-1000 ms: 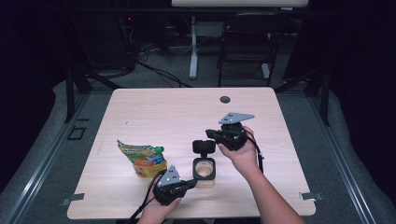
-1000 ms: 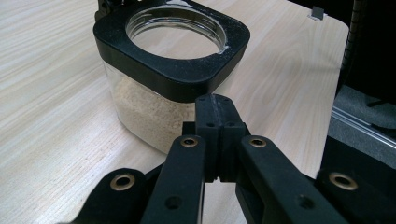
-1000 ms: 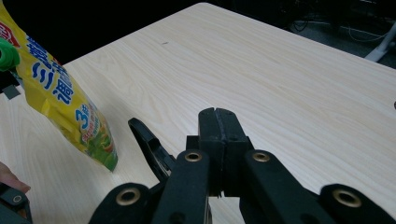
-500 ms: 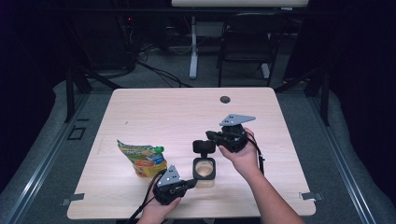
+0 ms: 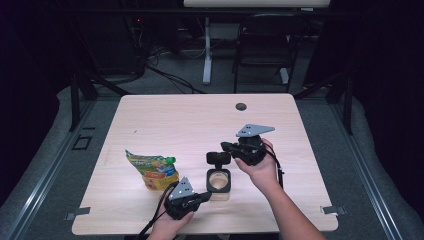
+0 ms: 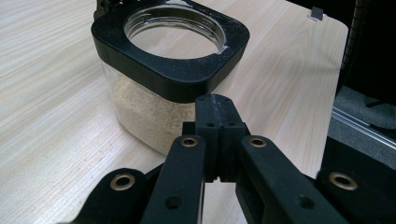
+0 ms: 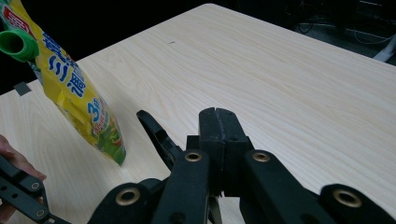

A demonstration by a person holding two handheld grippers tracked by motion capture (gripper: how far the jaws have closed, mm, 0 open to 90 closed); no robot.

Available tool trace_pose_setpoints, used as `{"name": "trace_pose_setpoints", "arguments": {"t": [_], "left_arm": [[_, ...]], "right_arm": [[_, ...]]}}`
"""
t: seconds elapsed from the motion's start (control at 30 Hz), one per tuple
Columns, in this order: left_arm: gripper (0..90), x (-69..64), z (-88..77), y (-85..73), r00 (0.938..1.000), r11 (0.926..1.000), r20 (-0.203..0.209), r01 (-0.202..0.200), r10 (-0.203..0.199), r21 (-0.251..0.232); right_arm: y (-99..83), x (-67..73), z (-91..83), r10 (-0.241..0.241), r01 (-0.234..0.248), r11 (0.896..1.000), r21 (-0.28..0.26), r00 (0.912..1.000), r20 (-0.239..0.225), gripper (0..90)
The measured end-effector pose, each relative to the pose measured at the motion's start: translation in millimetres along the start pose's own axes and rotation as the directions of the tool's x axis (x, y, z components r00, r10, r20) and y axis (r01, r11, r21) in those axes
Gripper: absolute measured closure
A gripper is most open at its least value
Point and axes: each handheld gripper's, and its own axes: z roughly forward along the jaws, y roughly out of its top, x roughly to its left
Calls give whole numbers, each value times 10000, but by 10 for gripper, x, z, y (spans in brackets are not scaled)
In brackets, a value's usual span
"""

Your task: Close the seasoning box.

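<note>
From above I see a pale wooden table [image 5: 165, 120] with both my grippers near its front edge. Nothing has changed across the last second: both hands sit where they were, and the jar and pouch have not shifted, so I judge the work paused rather than advancing.

My left gripper [image 6: 215, 106] has its jaws pressed together, gripping nothing, its tip just beside the black collar of a square clear jar [image 6: 154, 93]. The jar stands upright, open, partly filled with pale powder, its flip lid [image 5: 218, 158] raised behind.

My right gripper [image 7: 218, 121] is likewise closed and empty, hovering beside the jar.

Left of the jar stands a yellow spouted pouch [image 7: 77, 93] with a green cap [image 7: 16, 45]. Its blue lettering includes a "3"; the rest I cannot read.
</note>
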Motion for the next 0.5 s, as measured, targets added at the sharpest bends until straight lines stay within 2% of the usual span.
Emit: {"name": "trace_pose_setpoints", "arguments": {"t": [0.5], "left_arm": [[900,0,1,0,10000,10000,26,3,-3,-20]], "right_arm": [[-22,68,-15,-185,186,9998,30,9997,-159,900]]}}
